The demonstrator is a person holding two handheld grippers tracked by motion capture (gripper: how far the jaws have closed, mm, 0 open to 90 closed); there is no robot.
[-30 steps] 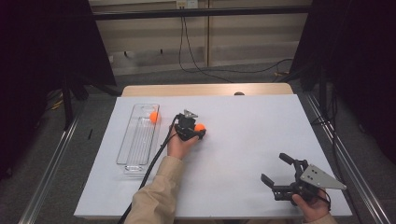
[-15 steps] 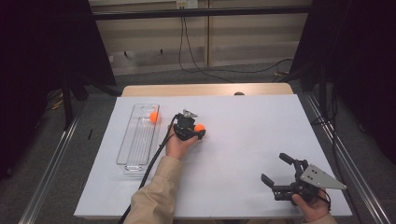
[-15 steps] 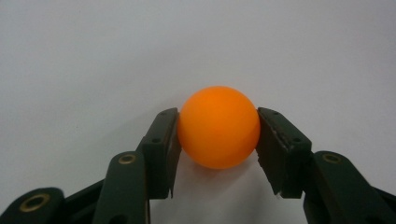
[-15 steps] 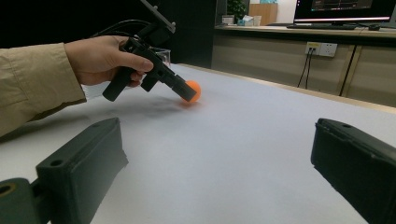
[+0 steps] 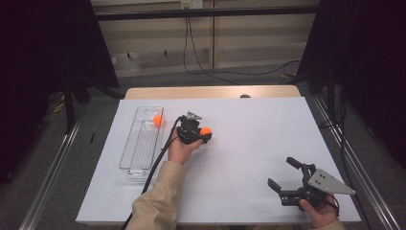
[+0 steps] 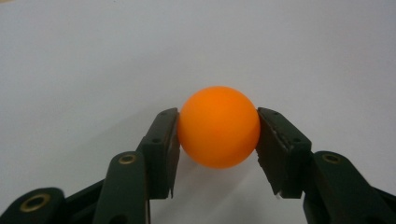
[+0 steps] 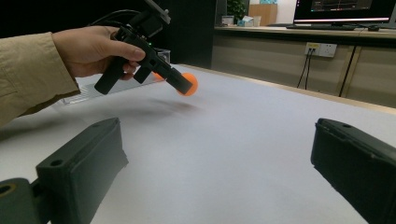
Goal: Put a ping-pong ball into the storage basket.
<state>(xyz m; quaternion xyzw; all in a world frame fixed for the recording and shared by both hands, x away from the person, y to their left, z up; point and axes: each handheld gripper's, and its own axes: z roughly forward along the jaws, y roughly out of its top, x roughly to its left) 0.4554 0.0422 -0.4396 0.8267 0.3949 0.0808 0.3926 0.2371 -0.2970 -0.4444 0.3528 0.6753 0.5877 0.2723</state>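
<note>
Barely anything's shifted since a second ago: my left gripper (image 5: 205, 132) keeps its jaws clamped on the orange ball (image 6: 218, 126) above the surface, one ball (image 5: 157, 120) already in the clear tray (image 5: 139, 158), right gripper (image 5: 289, 181) idle, jaws wide open and empty.

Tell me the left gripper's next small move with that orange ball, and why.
Probably carry it left, over the clear tray. The left gripper is shut on the orange ball, lifted off the white table, and another orange ball already lies at the tray's far end, which suggests that's the destination.
</note>
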